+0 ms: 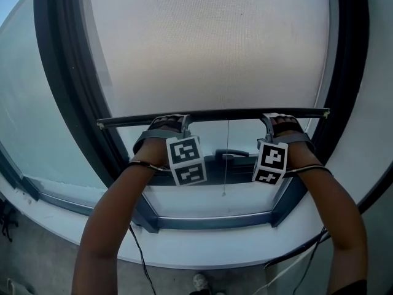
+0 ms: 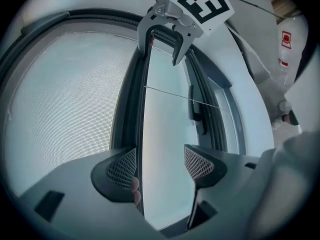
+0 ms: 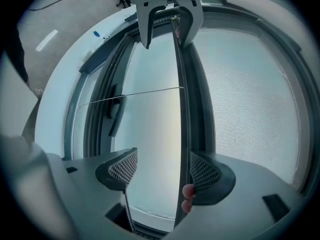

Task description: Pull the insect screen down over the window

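The insect screen (image 1: pixel 209 48) covered the upper part of the window (image 1: pixel 61 72), and its dark bottom bar (image 1: pixel 215 114) ran level across the pane, well above the white sill (image 1: pixel 202 254). Below the bar the glass was bare, with a thin cord (image 1: pixel 227 158) hanging from the middle of the bar and a dark window handle (image 1: pixel 232 154) just behind it. The left gripper (image 1: pixel 167 121) sat on the bar towards its left end and the right gripper (image 1: pixel 277 120) towards its right end, the cord hanging between them. Both had their jaws apart and clamped nothing. In the left gripper view the bar passed lengthwise through the gap, close against the left pad (image 2: pixel 122 166) and well clear of the right pad (image 2: pixel 199 163). Two fingertips (image 2: pixel 135 189) showed beside the bar at that left pad. The right gripper view mirrored this. The bar ran up through the open gap just beside the right pad (image 3: pixel 202 171), far from the left pad (image 3: pixel 122 168), and two fingertips (image 3: pixel 187 196) showed at the bar's lower end. Each gripper view also caught the other gripper hooked over the same bar further along. Both bare forearms rose from the bottom of the head view and reached forward, roughly parallel. The left hand (image 1: pixel 153 143) and right hand (image 1: pixel 296 141) were at bar height, with the marker cubes facing the camera.
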Demonstrator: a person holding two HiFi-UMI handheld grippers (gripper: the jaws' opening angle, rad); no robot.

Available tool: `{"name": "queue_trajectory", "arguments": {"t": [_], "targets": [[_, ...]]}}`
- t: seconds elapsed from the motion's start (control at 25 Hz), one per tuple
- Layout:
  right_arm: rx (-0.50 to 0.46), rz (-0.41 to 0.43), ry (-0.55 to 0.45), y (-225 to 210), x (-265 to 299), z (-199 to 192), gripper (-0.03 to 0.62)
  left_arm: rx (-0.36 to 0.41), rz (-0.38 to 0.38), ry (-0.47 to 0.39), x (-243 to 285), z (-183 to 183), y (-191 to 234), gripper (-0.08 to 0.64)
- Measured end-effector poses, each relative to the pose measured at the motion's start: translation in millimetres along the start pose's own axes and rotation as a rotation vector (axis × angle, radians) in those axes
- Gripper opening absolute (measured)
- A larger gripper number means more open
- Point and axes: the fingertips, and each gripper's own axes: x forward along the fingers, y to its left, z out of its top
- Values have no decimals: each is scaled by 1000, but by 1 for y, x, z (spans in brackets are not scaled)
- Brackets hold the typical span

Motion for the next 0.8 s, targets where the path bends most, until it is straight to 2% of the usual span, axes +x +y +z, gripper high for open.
{"name": "queue_trajectory", "arguments": {"t": [0.12, 0.24, 0.48, 0.8], "targets": [[25, 30, -3, 12, 2, -2, 313, -30, -13, -24, 5, 4, -10, 302], [33, 62, 1, 20, 4, -2, 313, -28, -13, -15, 11, 4, -18, 302], [27, 199, -7, 72, 14, 2, 313, -4, -97, 29, 32, -2, -67, 303], [31, 211, 1, 88, 18, 2, 313, -37, -128, 15, 40, -1, -82, 303]]}}
